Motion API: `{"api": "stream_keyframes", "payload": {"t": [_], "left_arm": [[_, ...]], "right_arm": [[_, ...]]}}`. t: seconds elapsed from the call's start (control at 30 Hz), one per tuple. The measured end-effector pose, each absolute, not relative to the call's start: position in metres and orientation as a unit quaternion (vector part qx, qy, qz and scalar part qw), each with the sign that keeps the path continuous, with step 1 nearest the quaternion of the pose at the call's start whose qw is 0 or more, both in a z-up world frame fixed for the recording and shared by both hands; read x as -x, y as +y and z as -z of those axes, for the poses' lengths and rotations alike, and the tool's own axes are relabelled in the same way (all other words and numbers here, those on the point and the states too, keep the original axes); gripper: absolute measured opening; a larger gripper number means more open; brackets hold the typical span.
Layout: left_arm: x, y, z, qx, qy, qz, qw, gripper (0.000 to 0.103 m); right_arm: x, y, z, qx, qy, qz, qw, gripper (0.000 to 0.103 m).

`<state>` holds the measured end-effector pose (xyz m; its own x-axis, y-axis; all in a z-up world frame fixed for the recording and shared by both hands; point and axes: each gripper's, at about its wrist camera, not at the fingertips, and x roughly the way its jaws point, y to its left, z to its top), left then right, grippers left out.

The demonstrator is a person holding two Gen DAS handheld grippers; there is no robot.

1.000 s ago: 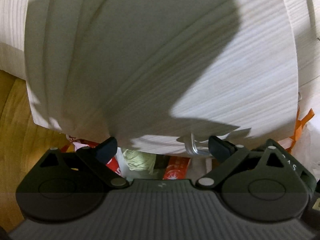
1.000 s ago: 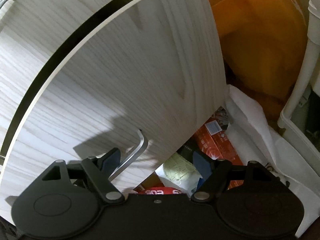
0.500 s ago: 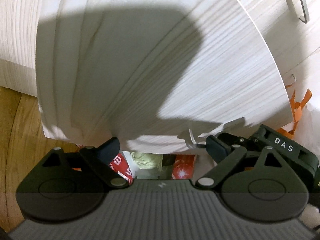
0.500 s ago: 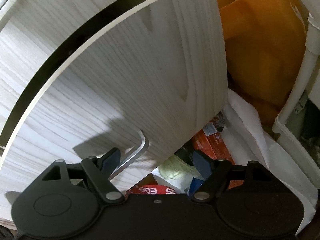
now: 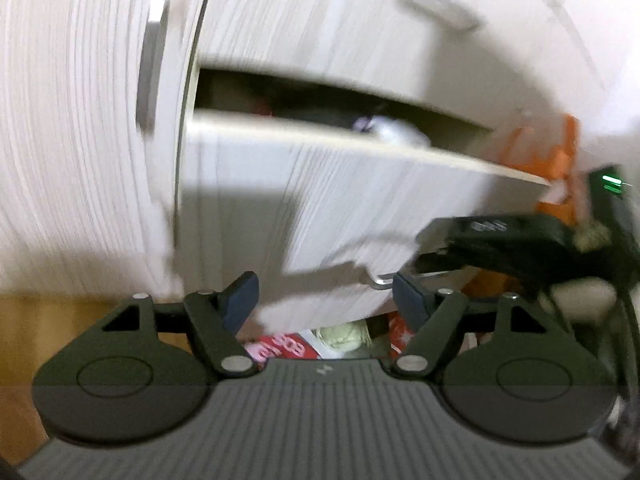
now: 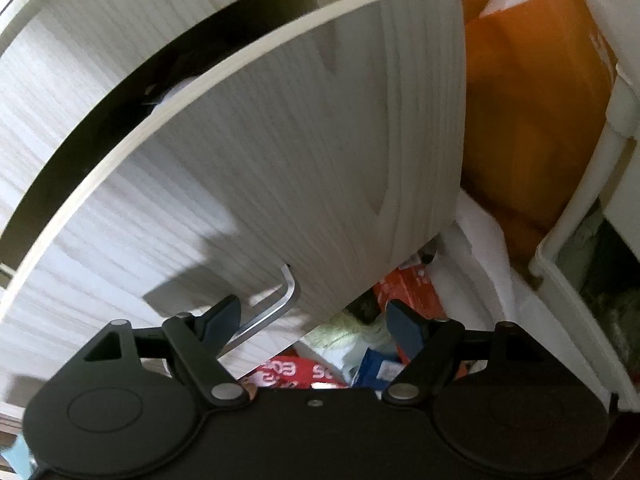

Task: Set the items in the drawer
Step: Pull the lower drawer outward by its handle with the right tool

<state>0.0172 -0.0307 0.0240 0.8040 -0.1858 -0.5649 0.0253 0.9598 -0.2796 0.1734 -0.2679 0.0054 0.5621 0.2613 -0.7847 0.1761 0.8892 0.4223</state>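
Note:
A pale wood-grain drawer [image 5: 360, 200] of a white cabinet stands pulled out, with items visible inside the gap [image 5: 384, 128]. It also shows in the right wrist view [image 6: 280, 168]. Its metal handle [image 6: 276, 304] sits between my right gripper's fingers; my right gripper [image 6: 312, 320] is open around the handle end. My left gripper [image 5: 324, 296] is open and empty in front of the drawer's lower edge, near the handle [image 5: 384, 280]. The right gripper shows in the left wrist view [image 5: 500, 240]. Below the drawer lie red packets [image 6: 296, 372] and a pale yarn ball [image 5: 344, 332].
An orange bag [image 6: 532, 120] and white cloth [image 6: 488, 248] lie right of the drawer. A white plastic rack [image 6: 572, 240] stands at far right. Wooden floor [image 5: 60, 320] shows at left. A closed drawer above has a handle [image 5: 436, 0].
The left gripper has pulled back and tilted up, so the open drawer top and the cabinet above now show. The drawer has slid further out. The right gripper stays at the handle.

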Motion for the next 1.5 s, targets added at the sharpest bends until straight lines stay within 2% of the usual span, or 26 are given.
{"api": "stream_keyframes", "payload": {"t": [0.07, 0.17, 0.27, 0.33, 0.4, 0.57, 0.63, 0.77, 0.87, 0.93, 1.0, 1.07, 1.13, 1.5], "left_arm": [[-0.004, -0.037, -0.038, 0.083, 0.286, 0.068, 0.952, 0.079], [-0.008, -0.056, -0.047, 0.01, 0.259, 0.064, 0.964, 0.08], [0.007, -0.044, -0.085, -0.047, 0.247, 0.068, 0.966, 0.084], [0.008, -0.036, -0.098, -0.042, 0.25, 0.076, 0.964, 0.091], [0.002, -0.031, -0.101, -0.049, 0.258, 0.081, 0.962, 0.094], [-0.032, -0.03, -0.097, -0.078, 0.28, 0.074, 0.954, 0.094], [-0.047, -0.025, -0.092, -0.081, 0.308, 0.094, 0.943, 0.098], [-0.054, -0.023, -0.083, -0.143, 0.32, 0.116, 0.929, 0.098], [-0.054, -0.02, -0.071, -0.151, 0.326, 0.126, 0.925, 0.092], [-0.056, -0.018, -0.059, -0.146, 0.339, 0.12, 0.922, 0.077], [-0.056, -0.016, -0.048, -0.143, 0.351, 0.115, 0.918, 0.067], [-0.049, -0.016, -0.043, -0.149, 0.339, 0.125, 0.92, 0.067], [-0.046, -0.015, -0.041, -0.142, 0.337, 0.125, 0.922, 0.063], [-0.026, -0.028, -0.028, -0.172, 0.314, 0.139, 0.923, 0.062]], "right_arm": [[-0.178, -0.276, 0.003, -0.302, 0.485, -0.065, 0.818, 0.064], [-0.178, -0.277, 0.013, -0.323, 0.482, -0.08, 0.81, 0.067], [-0.178, -0.28, 0.019, -0.333, 0.476, -0.092, 0.809, 0.066], [-0.179, -0.28, 0.021, -0.335, 0.477, -0.094, 0.807, 0.066], [-0.18, -0.277, 0.02, -0.328, 0.479, -0.09, 0.809, 0.065], [-0.183, -0.265, 0.013, -0.293, 0.481, -0.075, 0.823, 0.065], [-0.184, -0.263, 0.012, -0.285, 0.483, -0.072, 0.825, 0.065], [-0.192, -0.261, 0.01, -0.287, 0.496, -0.07, 0.816, 0.063], [-0.197, -0.268, 0.018, -0.321, 0.502, -0.083, 0.799, 0.057], [-0.198, -0.267, 0.019, -0.312, 0.496, -0.093, 0.805, 0.056], [-0.198, -0.263, 0.018, -0.299, 0.493, -0.096, 0.812, 0.054], [-0.199, -0.258, 0.016, -0.292, 0.495, -0.091, 0.813, 0.05], [-0.201, -0.252, 0.013, -0.276, 0.498, -0.084, 0.818, 0.049], [-0.2, -0.238, 0.01, -0.228, 0.499, -0.078, 0.832, 0.045]]}}
